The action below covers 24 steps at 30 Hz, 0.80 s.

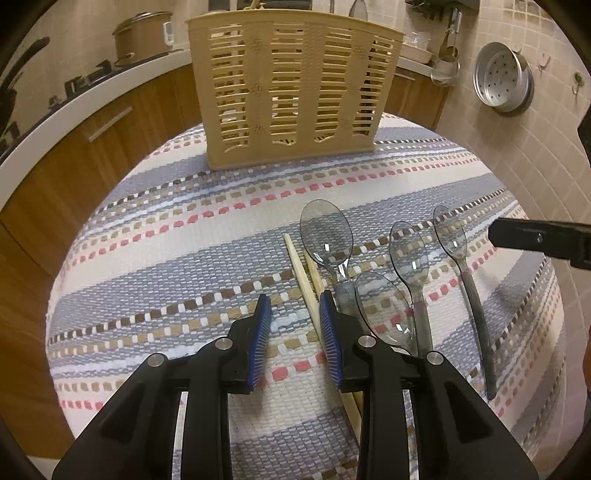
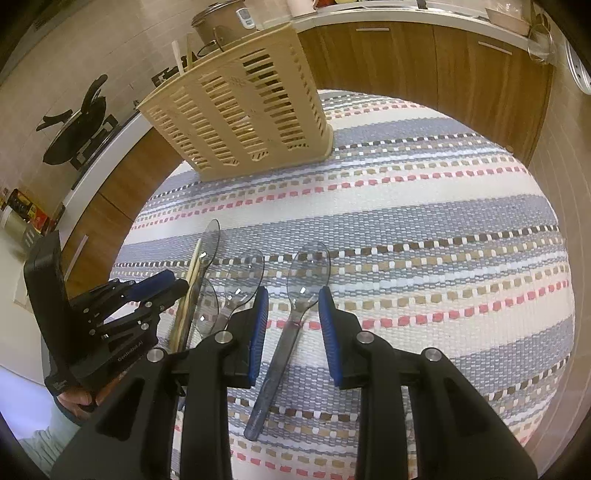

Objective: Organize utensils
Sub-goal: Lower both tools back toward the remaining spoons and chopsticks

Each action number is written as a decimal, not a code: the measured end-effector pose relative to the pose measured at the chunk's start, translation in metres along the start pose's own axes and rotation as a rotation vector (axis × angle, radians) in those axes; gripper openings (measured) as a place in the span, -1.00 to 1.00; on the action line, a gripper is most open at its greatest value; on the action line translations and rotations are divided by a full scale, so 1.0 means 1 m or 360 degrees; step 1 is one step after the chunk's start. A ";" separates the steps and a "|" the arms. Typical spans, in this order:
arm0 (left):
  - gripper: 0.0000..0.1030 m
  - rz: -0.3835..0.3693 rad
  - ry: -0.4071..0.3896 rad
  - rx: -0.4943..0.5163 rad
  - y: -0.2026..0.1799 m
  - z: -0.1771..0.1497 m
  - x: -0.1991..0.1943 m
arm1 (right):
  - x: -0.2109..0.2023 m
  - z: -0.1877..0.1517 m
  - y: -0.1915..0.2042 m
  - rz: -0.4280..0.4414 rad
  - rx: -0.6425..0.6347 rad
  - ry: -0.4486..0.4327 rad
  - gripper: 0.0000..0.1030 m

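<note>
Several clear grey plastic spoons lie side by side on the striped cloth (image 1: 184,258), beside a pair of wooden chopsticks (image 1: 299,266). My left gripper (image 1: 294,299) stands open low over the cloth; the chopsticks run just inside its right pad (image 1: 328,332), untouched. My right gripper (image 2: 293,291) is open and straddles the neck of the rightmost spoon (image 2: 308,266), with its pads clear of the spoon on both sides. From the right wrist the left gripper (image 2: 177,281) shows next to the chopsticks (image 2: 190,295). A beige slotted utensil basket (image 1: 291,92) stands upright at the far side of the table.
The round table's edge falls away on all sides. Behind it run wooden cabinets (image 1: 110,122) and a white counter with a pot (image 1: 142,35). A metal steamer insert (image 1: 504,81) hangs on the tiled wall at the right. Two sticks (image 2: 181,55) poke out of the basket (image 2: 240,103).
</note>
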State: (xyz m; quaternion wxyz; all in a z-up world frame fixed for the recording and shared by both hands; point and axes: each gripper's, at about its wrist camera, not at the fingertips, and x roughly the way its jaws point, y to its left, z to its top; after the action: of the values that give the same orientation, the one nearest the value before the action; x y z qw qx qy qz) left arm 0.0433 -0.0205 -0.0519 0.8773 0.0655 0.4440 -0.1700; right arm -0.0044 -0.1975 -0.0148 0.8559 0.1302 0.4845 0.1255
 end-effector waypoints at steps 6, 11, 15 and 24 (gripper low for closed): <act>-0.88 -0.0012 0.0061 0.0003 0.005 0.002 -0.002 | 0.000 -0.003 0.000 -0.0020 -0.0017 0.0027 -0.51; -0.90 -0.0078 0.0134 -0.0092 0.023 0.005 -0.003 | 0.009 -0.003 0.000 -0.0072 0.0000 0.0116 -0.51; -0.90 -0.0162 0.0191 -0.0144 0.036 0.006 -0.003 | 0.022 -0.001 -0.003 -0.0050 0.0064 0.0219 -0.51; -0.76 -0.0354 0.0357 -0.0222 0.052 0.018 0.005 | 0.046 0.006 0.020 -0.0193 0.0018 0.0325 -0.51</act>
State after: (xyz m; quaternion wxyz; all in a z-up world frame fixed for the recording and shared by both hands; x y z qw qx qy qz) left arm 0.0779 0.0225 -0.0469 0.8004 -0.0266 0.5544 -0.2264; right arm 0.0225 -0.1636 -0.0418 0.8073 0.0919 0.5769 0.0836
